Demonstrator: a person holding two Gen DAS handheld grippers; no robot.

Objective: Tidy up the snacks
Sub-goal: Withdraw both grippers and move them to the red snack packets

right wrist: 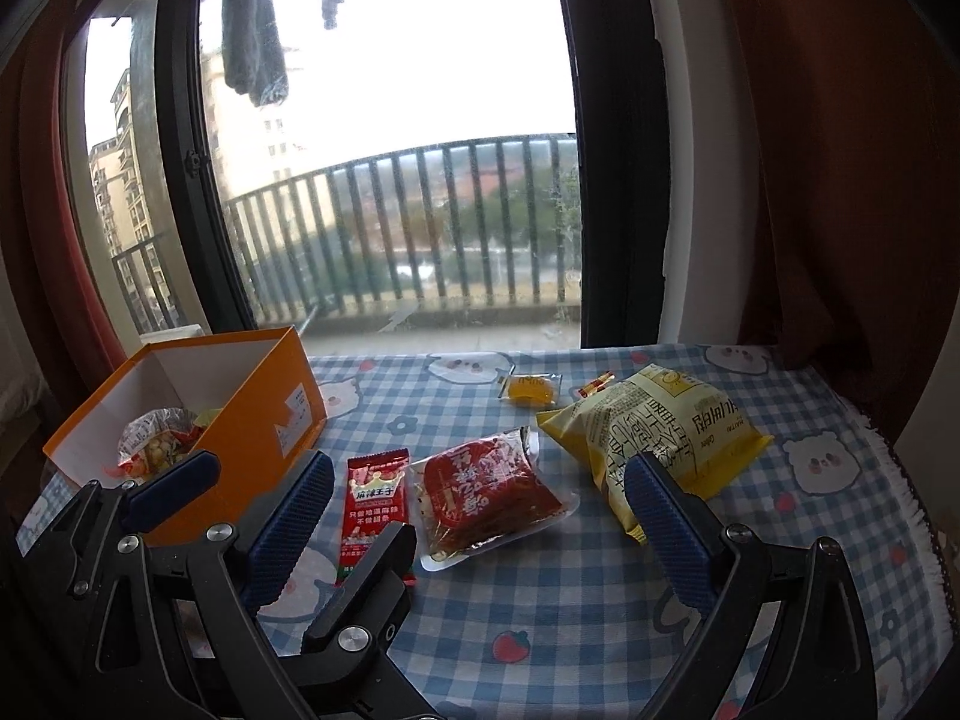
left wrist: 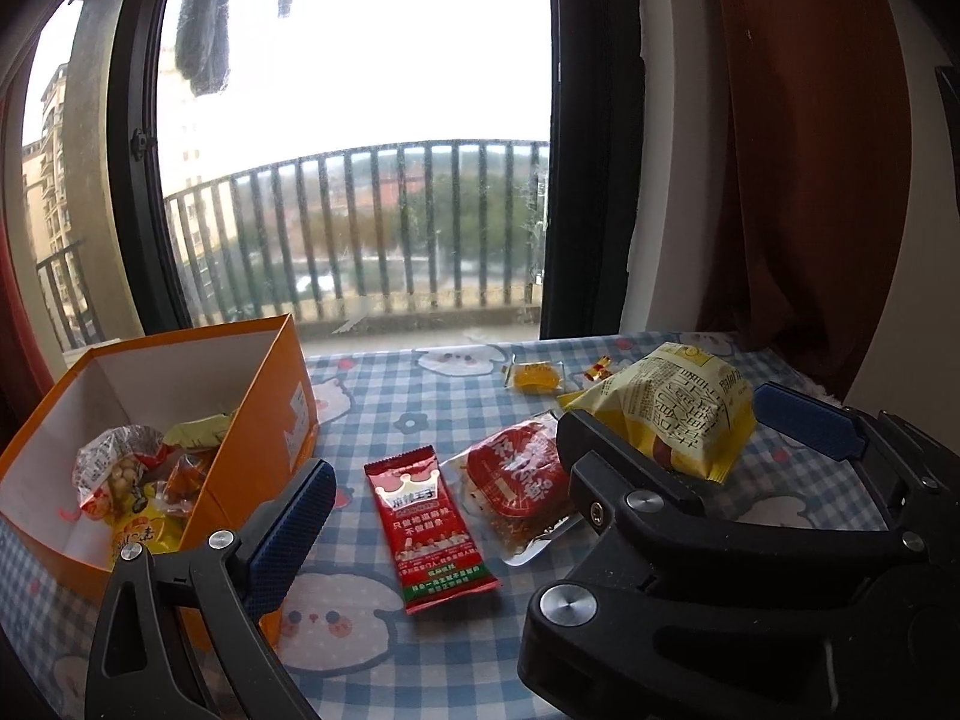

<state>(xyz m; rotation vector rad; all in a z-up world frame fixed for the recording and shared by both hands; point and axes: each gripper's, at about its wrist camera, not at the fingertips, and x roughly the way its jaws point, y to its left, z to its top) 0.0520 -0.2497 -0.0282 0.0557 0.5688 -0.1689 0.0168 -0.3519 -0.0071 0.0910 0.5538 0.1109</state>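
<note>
An open orange box (left wrist: 264, 420) (right wrist: 264, 414) stands at the table's left and holds several wrapped snacks (left wrist: 126, 480). On the checked cloth lie a slim red packet (left wrist: 429, 519) (right wrist: 373, 510), a red pack in clear wrap (left wrist: 516, 480) (right wrist: 486, 489), a yellow bag (left wrist: 672, 414) (right wrist: 666, 444), a small orange jelly pack (left wrist: 536, 377) (right wrist: 531, 390) and a tiny red-yellow candy (left wrist: 598, 369) (right wrist: 597, 385). My left gripper (left wrist: 540, 480) is open and empty above the red snacks. My right gripper (right wrist: 480, 534) is open and empty over the red pack; it also shows at the right of the left wrist view.
The table with the blue checked cloth (right wrist: 540, 600) stands against a window with a balcony railing (right wrist: 420, 228). A dark red curtain (right wrist: 840, 180) hangs at the right. The cloth's fringed right edge (right wrist: 918, 510) is close to the yellow bag.
</note>
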